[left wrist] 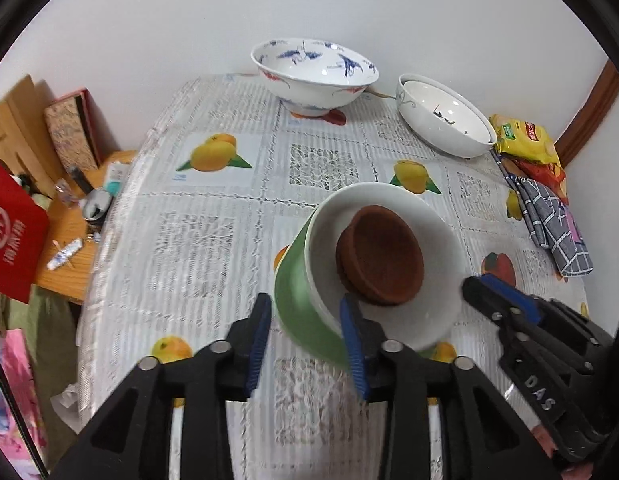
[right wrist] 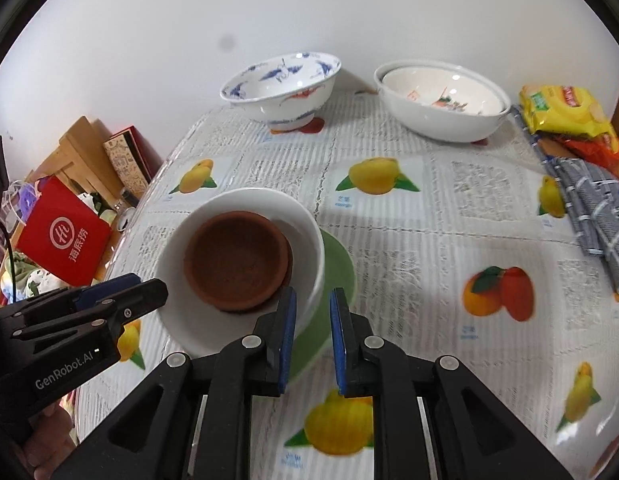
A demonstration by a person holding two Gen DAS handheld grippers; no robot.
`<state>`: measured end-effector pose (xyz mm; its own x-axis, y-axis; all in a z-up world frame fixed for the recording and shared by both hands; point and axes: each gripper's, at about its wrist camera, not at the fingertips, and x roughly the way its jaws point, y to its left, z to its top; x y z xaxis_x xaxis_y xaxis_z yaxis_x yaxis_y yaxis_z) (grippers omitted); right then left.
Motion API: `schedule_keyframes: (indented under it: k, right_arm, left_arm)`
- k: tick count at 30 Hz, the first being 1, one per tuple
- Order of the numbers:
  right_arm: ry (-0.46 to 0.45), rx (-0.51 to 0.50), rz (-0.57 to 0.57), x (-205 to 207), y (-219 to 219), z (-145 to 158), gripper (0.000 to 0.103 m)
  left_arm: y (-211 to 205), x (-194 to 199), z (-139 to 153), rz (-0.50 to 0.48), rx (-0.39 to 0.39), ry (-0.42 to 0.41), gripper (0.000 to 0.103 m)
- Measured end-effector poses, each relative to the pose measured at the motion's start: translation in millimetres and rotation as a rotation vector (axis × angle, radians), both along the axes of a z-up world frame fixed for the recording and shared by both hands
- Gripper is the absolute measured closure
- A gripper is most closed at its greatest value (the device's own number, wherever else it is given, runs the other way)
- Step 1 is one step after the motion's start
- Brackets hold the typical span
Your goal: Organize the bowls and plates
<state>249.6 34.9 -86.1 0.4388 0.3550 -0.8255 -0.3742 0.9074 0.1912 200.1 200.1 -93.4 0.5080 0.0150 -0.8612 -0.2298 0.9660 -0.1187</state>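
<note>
Already the brown clay dish point(right wrist: 237, 260) nested inside the green-and-white ceramic bowl point(right wrist: 309, 248); both tongs, left point(left wrist: 309, 344) and right point(right wrist: 312, 344), stood parted, gripping nothing; two far bowls, the blue-patterned one point(right wrist: 281, 88) and the white one point(right wrist: 441, 100), remained unstacked.

Both cams are riding on the grippers, looking steeply down along their fingers at the table point(left wrist: 213, 216). The left one is sitting close behind the green bowl point(left wrist: 305, 300), catching the right gripper point(left wrist: 475, 286) off to its right. The right one is seeing the same green bowl point(right wrist: 337, 264) just ahead, with the left gripper point(right wrist: 149, 286) off to its left.
</note>
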Motion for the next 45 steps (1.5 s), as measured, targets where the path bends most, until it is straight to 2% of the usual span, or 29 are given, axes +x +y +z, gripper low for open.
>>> schedule_keyframes:
  k: [3, 6, 8, 13, 16, 21, 29, 31, 37, 45]
  right_arm:
    - [-0.021, 0.014, -0.025, -16, -17, 14, 0.083]
    - [-0.039, 0.029, -0.052, -37, -41, 30, 0.075]
    - [-0.06, 0.036, -0.079, -52, -58, 42, 0.073]
    - [-0.15, 0.025, -0.165, -96, -102, 76, 0.049]
    - [-0.183, 0.0, -0.205, -122, -122, 90, 0.041]
    - [-0.225, -0.061, -0.265, -162, -146, 104, 0.04]
    - [-0.233, -0.063, -0.328, -214, -177, 115, 0.039]
    - [-0.238, -0.066, -0.339, -223, -182, 117, 0.028]
    - [-0.271, -0.067, -0.355, -246, -192, 128, 0.016]
    - [-0.289, -0.076, -0.35, -250, -189, 135, 0.014]
  left_arm:
    - [-13, -18, 15, -0.01, 0.019, -0.027, 0.059]
    - [-30, -35, 29, -0.025, 0.033, -0.054, 0.055]
    - [-44, -49, 39, -0.04, 0.037, -0.08, 0.05]
    - [-80, -84, 61, -0.076, 0.045, -0.13, 0.044]
    - [-100, -106, 73, -0.093, 0.064, -0.162, 0.041]
    - [-124, -141, 90, -0.101, 0.081, -0.213, 0.035]
    - [-152, -184, 110, -0.102, 0.125, -0.275, 0.028]
    - [-158, -194, 112, -0.106, 0.126, -0.288, 0.027]
    - [-168, -210, 115, -0.122, 0.13, -0.301, 0.026]
    - [-166, -213, 119, -0.107, 0.139, -0.31, 0.025]
